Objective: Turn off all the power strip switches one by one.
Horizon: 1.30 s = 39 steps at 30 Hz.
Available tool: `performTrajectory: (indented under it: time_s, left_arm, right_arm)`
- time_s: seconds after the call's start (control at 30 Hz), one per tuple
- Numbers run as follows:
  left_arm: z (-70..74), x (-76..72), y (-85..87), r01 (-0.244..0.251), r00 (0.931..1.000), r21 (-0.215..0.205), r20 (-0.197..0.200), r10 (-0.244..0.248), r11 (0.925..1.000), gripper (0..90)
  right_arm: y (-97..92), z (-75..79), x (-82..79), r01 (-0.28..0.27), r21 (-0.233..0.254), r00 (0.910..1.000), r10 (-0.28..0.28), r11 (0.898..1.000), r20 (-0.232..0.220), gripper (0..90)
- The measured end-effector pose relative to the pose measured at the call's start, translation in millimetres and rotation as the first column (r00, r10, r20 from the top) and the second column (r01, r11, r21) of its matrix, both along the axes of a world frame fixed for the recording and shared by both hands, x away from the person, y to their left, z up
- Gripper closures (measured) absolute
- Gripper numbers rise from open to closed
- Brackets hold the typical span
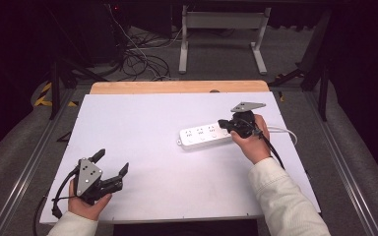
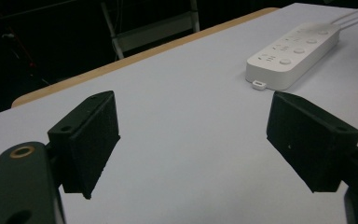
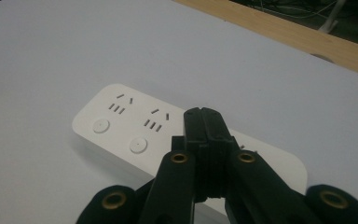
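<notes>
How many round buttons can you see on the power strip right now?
2 clear on the power strip in the right gripper view: one near its far end, one beside it. The shut right gripper may hide more behind it.

White power strip (image 1: 203, 137) on a pale lavender-white table (image 1: 142, 123) — black tongs (image 1: 112, 165), cream sleeve (image 1: 288, 196).

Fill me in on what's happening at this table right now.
A person holds a two-jaw gripper in each hand over a white table. The right gripper has its jaws closed together and is poised over the cord end of a white power strip, above its third socket group. The left gripper rests near the front left of the table, jaws wide open and holding nothing, pointed toward the strip.
</notes>
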<state>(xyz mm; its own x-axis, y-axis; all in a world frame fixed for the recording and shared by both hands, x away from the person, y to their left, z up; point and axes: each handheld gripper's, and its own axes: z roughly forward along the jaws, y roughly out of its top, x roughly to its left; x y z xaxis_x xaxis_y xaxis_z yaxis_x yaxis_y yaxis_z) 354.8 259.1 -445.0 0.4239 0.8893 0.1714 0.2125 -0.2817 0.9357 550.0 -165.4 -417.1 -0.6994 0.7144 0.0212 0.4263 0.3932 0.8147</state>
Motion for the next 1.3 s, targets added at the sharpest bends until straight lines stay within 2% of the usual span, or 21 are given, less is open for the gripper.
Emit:
performTrajectory:
  time_s: [0.37, 0.5, 0.57, 0.63, 0.83, 1.3]
  left_arm:
    - [0.1, -0.1, 0.5, -0.002, 1.0000, -0.001, -0.002, 0.002, 1.0000, 17.2]
    - [-0.2, 0.4, 0.0, -0.003, 1.0000, 0.000, -0.003, 0.003, 1.0000, 17.2]
    - [-0.4, 0.6, 0.0, -0.002, 1.0000, 0.002, -0.007, 0.002, 1.0000, 17.2]
    - [-0.5, 0.6, 0.2, -0.005, 1.0000, 0.000, -0.006, 0.005, 1.0000, 17.2]
    - [-0.9, 1.2, 0.6, -0.006, 0.9999, -0.001, -0.008, 0.006, 1.0000, 17.2]
    - [-0.7, 1.0, 1.0, -0.005, 1.0000, 0.001, -0.008, 0.005, 1.0000, 17.2]
  right_arm:
    - [-23.4, 5.0, 7.9, 0.049, -0.052, 0.9988, -0.048, 0.997, 0.010, 90.0]
    - [-31.8, 0.7, 11.0, 0.062, -0.063, 0.9981, -0.062, 0.996, 0.003, 90.0]
    - [-33.3, -5.9, 14.0, 0.062, -0.088, 0.9980, -0.063, 0.994, -0.005, 90.0]
    - [-33.6, -12.1, 16.3, 0.065, -0.098, 0.9974, -0.068, 0.993, -0.025, 90.0]
    - [-27.8, -22.4, 18.1, 0.050, -0.109, 0.9972, -0.056, 0.993, -0.050, 90.0]
    - [-16.9, -32.4, 19.6, 0.023, -0.135, 0.9952, -0.035, 0.991, -0.092, 90.0]
